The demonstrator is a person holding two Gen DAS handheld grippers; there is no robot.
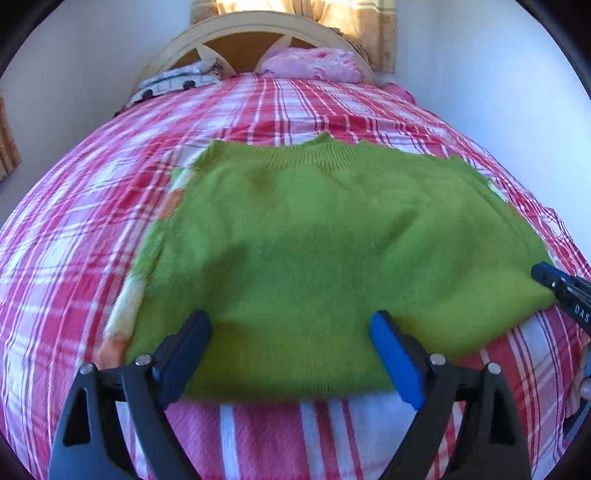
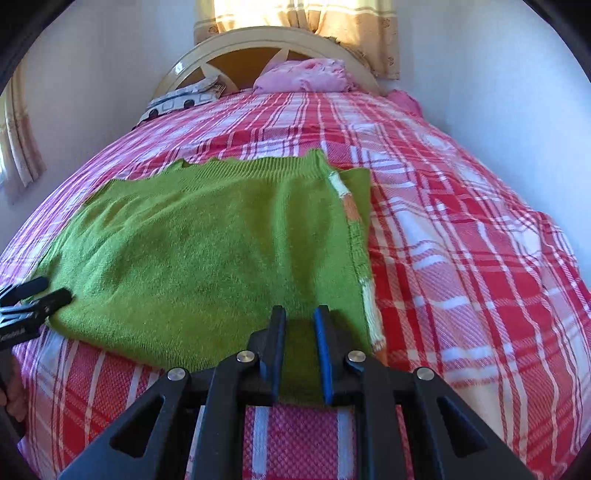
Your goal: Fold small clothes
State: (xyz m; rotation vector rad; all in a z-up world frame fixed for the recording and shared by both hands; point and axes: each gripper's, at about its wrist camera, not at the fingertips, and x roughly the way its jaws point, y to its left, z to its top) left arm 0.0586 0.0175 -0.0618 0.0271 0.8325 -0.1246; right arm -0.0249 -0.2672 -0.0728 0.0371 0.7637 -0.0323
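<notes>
A green knitted sweater [image 1: 332, 240] lies flat on the plaid bed cover, neckline toward the headboard. White and orange striped parts peek out along its side edges. My left gripper [image 1: 291, 321] stands open and wide over the sweater's near hem, its pads not pressing the cloth. In the right wrist view the sweater [image 2: 207, 251] fills the left half, and my right gripper [image 2: 300, 314] is shut on its near hem, green knit showing between the pads. The right gripper [image 1: 554, 288] appears at the sweater's right near corner. The left gripper [image 2: 44, 291] shows at the sweater's left near corner.
The bed cover [image 2: 461, 240] is red, pink and white plaid. At the far end sit a pink pillow [image 1: 310, 64], a black-and-white patterned cloth [image 1: 177, 81] and a curved cream headboard [image 1: 258, 27]. White walls flank the bed, with curtains behind it.
</notes>
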